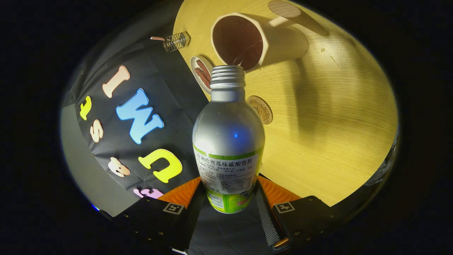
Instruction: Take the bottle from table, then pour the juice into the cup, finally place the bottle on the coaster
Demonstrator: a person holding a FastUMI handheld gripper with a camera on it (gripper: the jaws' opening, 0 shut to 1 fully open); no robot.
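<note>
My gripper point(228, 198) is shut on a silver bottle point(228, 134) with a green and white label, both fingers pressing its lower part. The bottle is uncapped and tipped over, its threaded neck point(227, 78) held right at the rim of a white cup point(254, 40) with a dark inside. The cup stands on a wooden table point(336, 117) just beyond the bottle's mouth. A round brown coaster point(261, 109) lies on the table beside the bottle's shoulder, nearer to me than the cup.
A small white dish point(201, 73) with brown sticks sits by the table's edge, partly behind the bottle neck. A clear glass holder point(176, 41) stands farther along that edge. A wooden cylinder point(293, 14) lies beyond the cup.
</note>
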